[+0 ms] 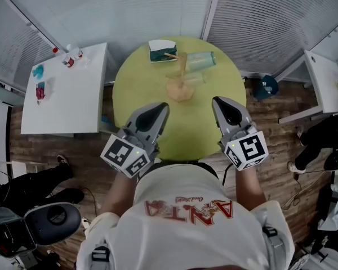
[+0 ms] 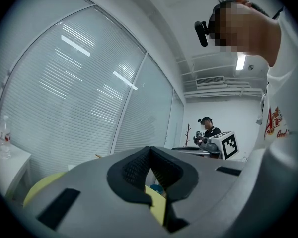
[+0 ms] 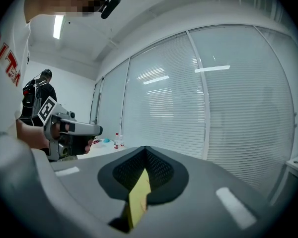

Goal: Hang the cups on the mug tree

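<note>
Jaws closed: left gripper (image 1: 163, 107), right gripper (image 1: 218, 102).

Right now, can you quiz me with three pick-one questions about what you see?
1. Where is the mug tree? A floor; B round table; C white desk.
2. What colour is the round table? A yellow-green; B red; C black.
3. The right gripper is: A wide open; B holding a cup; C shut, empty.
Answers: B, it sits on the round top; A, the top is yellow-green; C, its fingers meet with nothing between.
</note>
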